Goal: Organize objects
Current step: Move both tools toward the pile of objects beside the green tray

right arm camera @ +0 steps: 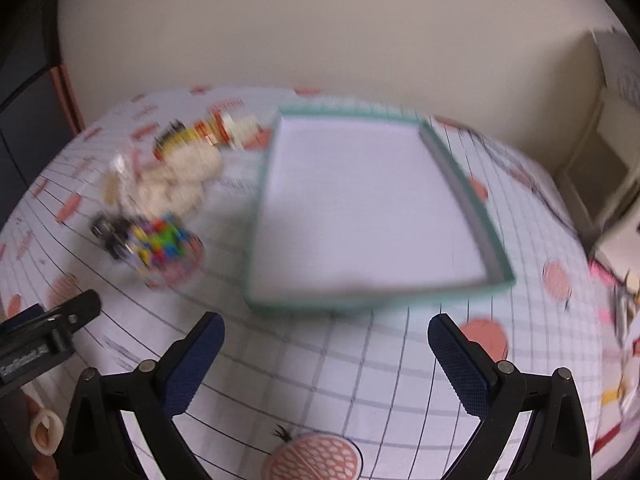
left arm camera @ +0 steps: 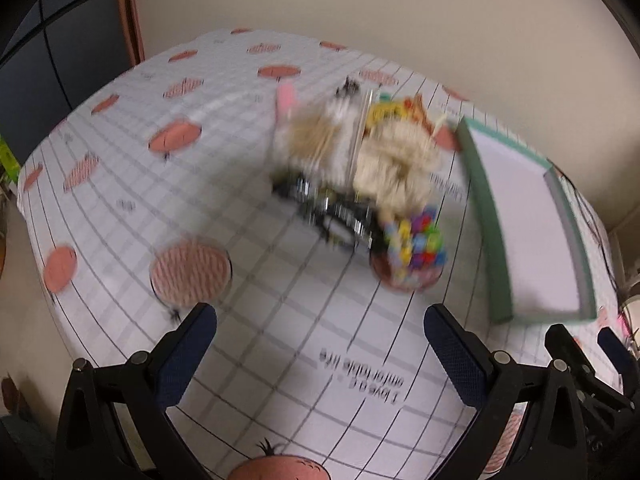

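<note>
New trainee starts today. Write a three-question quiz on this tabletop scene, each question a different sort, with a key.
1. True or false: the green-rimmed tray already holds objects.
2. Multiple choice: in the right wrist view, the pile of small objects lies (A) inside the tray, (B) left of the tray, (C) right of the tray.
3. Fill in: the left gripper and the right gripper both have their jaws ____.

Key
1. False; its white floor is bare.
2. B.
3. Open; neither holds anything, only the patterned tablecloth shows between the fingers.
</note>
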### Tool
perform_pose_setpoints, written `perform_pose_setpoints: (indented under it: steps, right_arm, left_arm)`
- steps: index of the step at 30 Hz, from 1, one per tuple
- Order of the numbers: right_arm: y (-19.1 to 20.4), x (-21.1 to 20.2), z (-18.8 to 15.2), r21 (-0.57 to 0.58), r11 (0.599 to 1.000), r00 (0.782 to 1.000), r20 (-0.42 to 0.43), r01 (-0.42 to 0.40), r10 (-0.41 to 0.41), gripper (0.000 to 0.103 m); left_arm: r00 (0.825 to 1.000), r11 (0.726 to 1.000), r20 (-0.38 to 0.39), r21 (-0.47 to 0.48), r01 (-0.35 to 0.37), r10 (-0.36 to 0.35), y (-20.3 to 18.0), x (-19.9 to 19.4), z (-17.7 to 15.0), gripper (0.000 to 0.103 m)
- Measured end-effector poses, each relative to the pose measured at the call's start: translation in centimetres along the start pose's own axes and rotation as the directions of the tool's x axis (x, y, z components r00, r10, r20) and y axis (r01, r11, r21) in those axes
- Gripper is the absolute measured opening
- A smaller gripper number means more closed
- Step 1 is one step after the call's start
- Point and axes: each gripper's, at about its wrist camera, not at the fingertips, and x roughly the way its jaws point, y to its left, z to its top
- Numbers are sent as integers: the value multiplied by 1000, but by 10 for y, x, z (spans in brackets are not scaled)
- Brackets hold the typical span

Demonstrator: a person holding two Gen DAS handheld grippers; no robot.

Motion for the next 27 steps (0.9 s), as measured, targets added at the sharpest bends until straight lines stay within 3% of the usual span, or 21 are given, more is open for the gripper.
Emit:
perform_pose_setpoints:
  steps: [6, 12, 19, 22, 27]
  right_arm:
    - [25, -18, 39, -34, 998, 998, 30, -57, 58, 103]
    - [52, 0, 59, -125, 986, 994, 11, -108, 110, 99]
    - [75, 44, 63, -162, 972, 983, -93, -171, 158, 91]
    - [83, 57, 58, -159, 962, 972, -114, -222, 206, 90]
    - [94, 69, 49, -144, 951, 956, -147, -273, 252, 89]
  left_arm:
    - [1000, 1000, 0, 7, 0, 0, 6, -9, 41, 103]
    - [999, 1000, -43, -22, -21, 20, 18, 9, 69, 99]
    - [996, 997, -63, -27, -68, 66, 22, 30, 93, 95]
    - [997, 998, -61, -38, -58, 56, 25, 41, 93, 94]
    - [991, 996, -126, -73, -48, 38, 35, 61, 87, 94]
